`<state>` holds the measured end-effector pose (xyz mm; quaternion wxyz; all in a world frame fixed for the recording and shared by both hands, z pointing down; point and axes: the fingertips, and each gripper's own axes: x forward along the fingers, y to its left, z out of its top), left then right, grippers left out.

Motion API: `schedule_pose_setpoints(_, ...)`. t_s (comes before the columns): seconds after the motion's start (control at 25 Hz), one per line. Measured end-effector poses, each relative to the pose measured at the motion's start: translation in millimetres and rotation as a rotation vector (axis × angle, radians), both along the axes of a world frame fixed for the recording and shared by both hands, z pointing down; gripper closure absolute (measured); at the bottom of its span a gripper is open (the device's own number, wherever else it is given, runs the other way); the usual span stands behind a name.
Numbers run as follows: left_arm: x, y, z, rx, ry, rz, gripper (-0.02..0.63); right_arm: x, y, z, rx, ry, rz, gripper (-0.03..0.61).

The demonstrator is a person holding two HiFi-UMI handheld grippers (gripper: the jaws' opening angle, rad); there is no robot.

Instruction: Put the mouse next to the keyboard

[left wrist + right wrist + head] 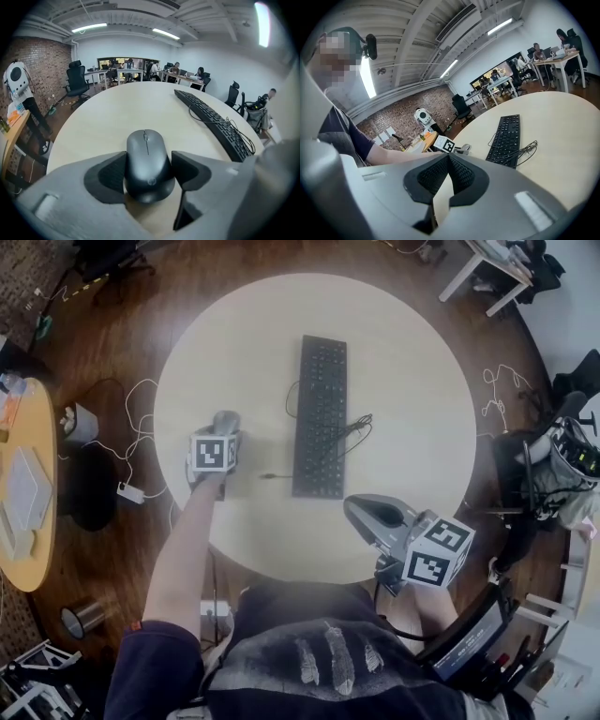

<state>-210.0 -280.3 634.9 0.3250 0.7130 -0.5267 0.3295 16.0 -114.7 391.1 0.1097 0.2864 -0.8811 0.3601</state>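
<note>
Well, your left gripper (149,169) pinched the mouse (147,157) by its smooth flanks, low on the table (108,112) and left of the keyboard (213,119); those rounded sides could have let it squirt forward out of the pads. Carried right, it might have snagged the keyboard's loose cable (239,136), while your right gripper (448,174) sat pressed together, empty, near the table's edge.
</note>
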Motion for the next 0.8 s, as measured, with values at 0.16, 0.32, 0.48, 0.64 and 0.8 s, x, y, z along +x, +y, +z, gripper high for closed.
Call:
schedule_pose_setpoints(0.16, -0.4, 1.3, 0.7, -0.005, 0.012, -0.006, 0.305, 1.2, 5.4, -4.0, 0.006, -0.004, 0.01, 0.577)
schedule_pose_setpoints(0.32, -3.0, 4.0, -5.2, -0.007, 0.125, -0.073, 0.307, 4.0, 8.7, -8.3, 0.019, -0.007, 0.025, 0.577)
schedule_pose_setpoints(0.48, -7.5, 17.9, -13.9, 0.001, 0.25, -0.143, 0.307, 3.2, 8.6, -9.6, 0.031, -0.014, 0.03, 0.577)
schedule_pose_setpoints(0.64, -21.2, 31.1, -28.6, 0.041, 0.309, -0.202, 0.307, -4.9, 5.9, -9.6, 0.04, -0.022, 0.016, 0.577)
schedule_pose_setpoints(0.8, -34.0, 35.2, -52.4, 0.105, 0.358, -0.253, 0.307, -14.2, 7.1, -14.8, 0.051, -0.035, -0.005, 0.577)
